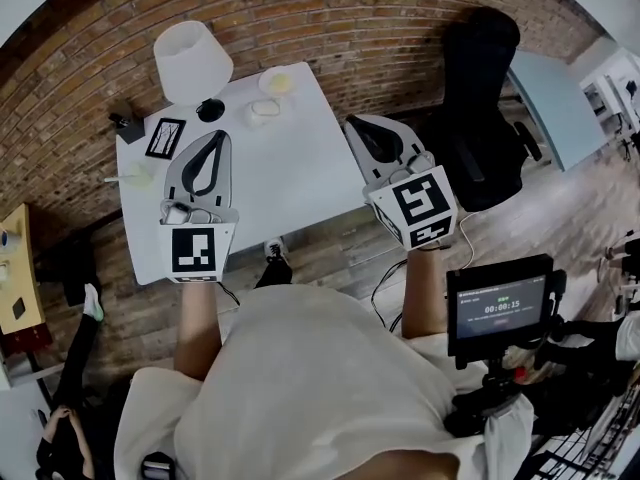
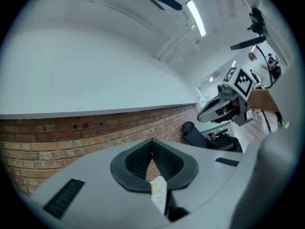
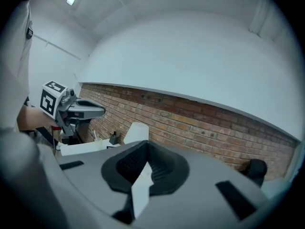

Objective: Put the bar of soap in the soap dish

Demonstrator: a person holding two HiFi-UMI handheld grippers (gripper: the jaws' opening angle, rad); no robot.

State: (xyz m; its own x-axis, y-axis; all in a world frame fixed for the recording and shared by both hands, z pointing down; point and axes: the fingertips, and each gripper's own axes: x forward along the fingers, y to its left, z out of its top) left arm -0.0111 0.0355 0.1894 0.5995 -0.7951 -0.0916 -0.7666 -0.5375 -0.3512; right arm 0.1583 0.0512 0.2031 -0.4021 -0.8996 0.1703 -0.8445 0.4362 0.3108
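Observation:
On the white table (image 1: 300, 168), near its far edge, a pale yellow bar of soap (image 1: 279, 82) seems to lie in a small round white dish (image 1: 268, 74); it is too small to be sure. A white oblong thing (image 1: 264, 110) lies just in front of it. My left gripper (image 1: 221, 136) hovers over the table's left half, shut and empty, pointing level at the brick wall (image 2: 152, 141). My right gripper (image 1: 358, 125) hangs off the table's right edge, shut with nothing in it (image 3: 147, 144). Each gripper shows in the other's view, the right gripper (image 2: 209, 112) and the left gripper (image 3: 99, 111).
A white lamp (image 1: 191, 60) stands at the table's far left, with a small black pot (image 1: 210, 110), a black-framed card (image 1: 165, 137) and a pale cup (image 1: 137, 175) near it. A black office chair (image 1: 485, 108) stands to the right, and a brick wall (image 1: 380, 28) runs behind.

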